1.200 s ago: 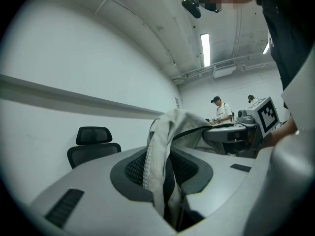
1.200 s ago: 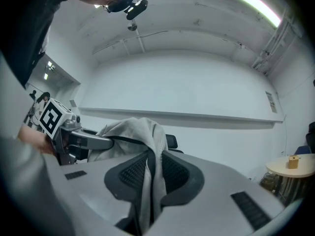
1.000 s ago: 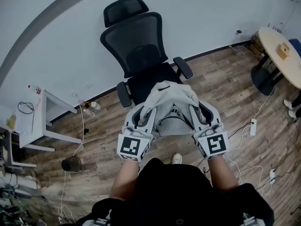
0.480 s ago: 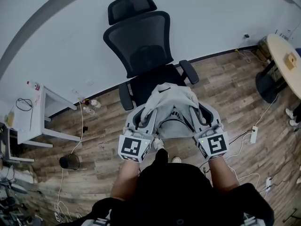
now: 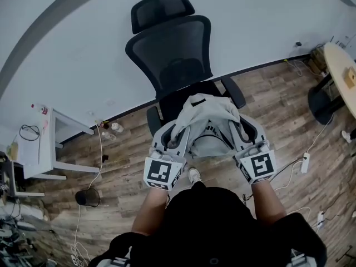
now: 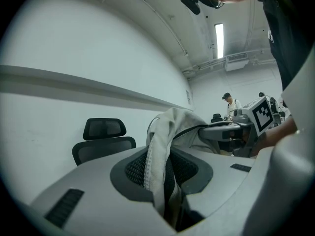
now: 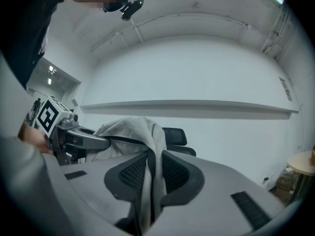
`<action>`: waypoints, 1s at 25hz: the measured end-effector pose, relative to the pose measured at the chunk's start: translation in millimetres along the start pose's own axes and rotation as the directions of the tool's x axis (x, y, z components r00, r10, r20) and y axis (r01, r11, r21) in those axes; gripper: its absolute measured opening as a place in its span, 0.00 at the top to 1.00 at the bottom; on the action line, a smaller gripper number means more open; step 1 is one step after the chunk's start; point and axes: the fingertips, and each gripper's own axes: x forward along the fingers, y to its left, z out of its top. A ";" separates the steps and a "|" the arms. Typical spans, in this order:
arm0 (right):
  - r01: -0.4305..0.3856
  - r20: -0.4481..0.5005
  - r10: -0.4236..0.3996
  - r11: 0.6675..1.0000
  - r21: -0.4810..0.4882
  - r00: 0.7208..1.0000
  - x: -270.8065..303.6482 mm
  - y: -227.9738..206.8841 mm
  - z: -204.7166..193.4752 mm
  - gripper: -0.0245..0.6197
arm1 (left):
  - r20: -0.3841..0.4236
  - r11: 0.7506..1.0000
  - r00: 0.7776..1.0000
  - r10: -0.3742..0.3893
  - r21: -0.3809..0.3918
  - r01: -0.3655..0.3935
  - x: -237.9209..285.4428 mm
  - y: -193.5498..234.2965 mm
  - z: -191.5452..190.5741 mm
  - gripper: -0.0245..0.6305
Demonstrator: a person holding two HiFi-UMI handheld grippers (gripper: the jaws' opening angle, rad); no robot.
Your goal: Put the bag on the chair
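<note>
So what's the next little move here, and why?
Probably carry the bag further forward, over the chair seat, before lowering it. The left tool and right tool each clamp its top edge, and it seems to hang mostly in front of the seat, not resting on it.

The light grey fabric bag (image 5: 207, 114), clamped by the left gripper (image 5: 177, 129) and right gripper (image 5: 233, 127), has moved further over the black mesh office chair's (image 5: 172, 54) seat at centre frame. The round pale table (image 5: 342, 71) slid toward the right edge.
</note>
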 end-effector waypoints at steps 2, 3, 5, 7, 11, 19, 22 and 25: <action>-0.002 -0.003 0.002 1.000 -0.006 1.000 16.8 -1.4 2.4 0.84 | 0.003 1.000 1.000 -0.007 0.002 0.007 6.6 14.2 1.1 0.81; 0.002 -0.003 -0.002 1.000 -0.010 1.000 26.0 -2.5 3.8 0.84 | 0.005 1.000 1.000 -0.011 0.002 0.011 10.7 22.3 2.1 0.81; 0.013 -0.003 -0.013 1.000 -0.015 1.000 43.2 -3.6 6.7 0.84 | 0.012 1.000 1.000 -0.019 0.003 0.018 18.0 37.8 4.5 0.81; 0.019 0.000 -0.019 1.000 -0.016 1.000 57.7 -2.3 9.8 0.84 | 0.023 1.000 0.999 -0.025 0.004 0.025 22.2 52.1 6.8 0.81; 0.020 -0.004 -0.020 1.000 -0.019 1.000 84.6 -0.1 12.6 0.84 | 0.036 1.000 0.999 -0.021 0.009 0.020 31.2 78.5 8.5 0.81; -0.008 -0.020 0.008 1.000 0.001 1.000 125.4 -7.1 2.4 0.84 | 0.021 1.000 1.000 0.010 0.002 -0.010 49.0 107.1 1.3 0.81; -0.031 -0.028 0.031 0.999 0.007 0.999 133.4 -8.7 -4.6 0.84 | 0.003 1.000 1.000 0.028 -0.001 -0.028 52.6 111.0 -5.7 0.81; -0.063 -0.032 0.063 0.998 0.014 0.997 144.9 -12.3 -10.9 0.84 | -0.017 0.998 0.998 0.056 0.002 -0.056 58.6 115.5 -11.1 0.81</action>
